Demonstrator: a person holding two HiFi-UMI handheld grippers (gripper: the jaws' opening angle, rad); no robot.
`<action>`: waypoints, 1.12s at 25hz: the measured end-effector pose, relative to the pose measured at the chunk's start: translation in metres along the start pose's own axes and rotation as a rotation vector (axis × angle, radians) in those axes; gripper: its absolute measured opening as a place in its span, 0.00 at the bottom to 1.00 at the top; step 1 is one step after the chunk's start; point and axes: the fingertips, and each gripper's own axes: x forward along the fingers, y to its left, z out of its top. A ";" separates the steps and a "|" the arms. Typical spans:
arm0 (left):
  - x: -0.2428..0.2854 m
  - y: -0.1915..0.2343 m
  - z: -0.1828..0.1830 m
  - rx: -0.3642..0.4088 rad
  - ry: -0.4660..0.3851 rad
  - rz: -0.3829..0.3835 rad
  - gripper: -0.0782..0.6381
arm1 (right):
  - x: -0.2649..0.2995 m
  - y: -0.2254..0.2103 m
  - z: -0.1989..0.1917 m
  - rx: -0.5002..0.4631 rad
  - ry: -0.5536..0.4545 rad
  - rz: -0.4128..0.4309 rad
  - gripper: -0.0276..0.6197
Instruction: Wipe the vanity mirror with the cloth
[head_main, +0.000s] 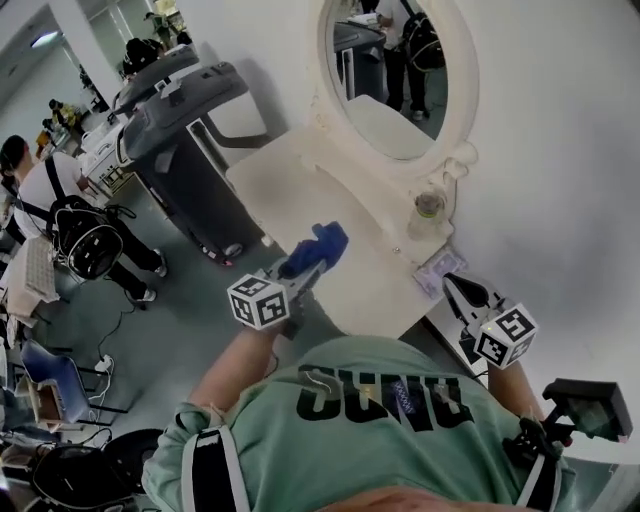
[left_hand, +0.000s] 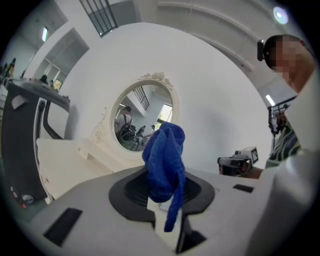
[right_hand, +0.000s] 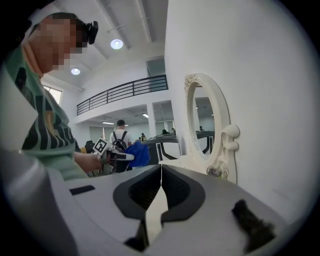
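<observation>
Vanity mirror (head_main: 390, 85), head view: oval, long axis upright, stood at back of white table (head_main: 290, 180), at 1 o'clock from left gripper (head_main: 308, 262). Left gripper pinched blue cloth (head_main: 320, 245). Right gripper (head_main: 458, 292) hung at 4 o'clock of mirror, by table edge.

Left gripper view: cloth (left_hand: 164, 160) bunched upright between jaws; mirror (left_hand: 142, 122) beyond it at 11 o'clock, apart.

Right gripper view: jaws met, nothing between them; mirror (right_hand: 205, 127) at 2 o'clock.

Judged: cloth-bearing left gripper must travel forward and up to glass.
</observation>
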 end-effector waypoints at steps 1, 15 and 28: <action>0.017 0.007 0.016 0.032 -0.010 0.041 0.25 | 0.008 -0.013 0.007 -0.036 0.004 0.031 0.06; 0.190 0.127 0.332 0.660 -0.117 0.338 0.25 | 0.112 -0.063 0.046 -0.052 -0.054 0.104 0.06; 0.312 0.184 0.485 1.345 -0.024 0.741 0.25 | 0.118 -0.109 0.029 -0.006 0.012 0.018 0.06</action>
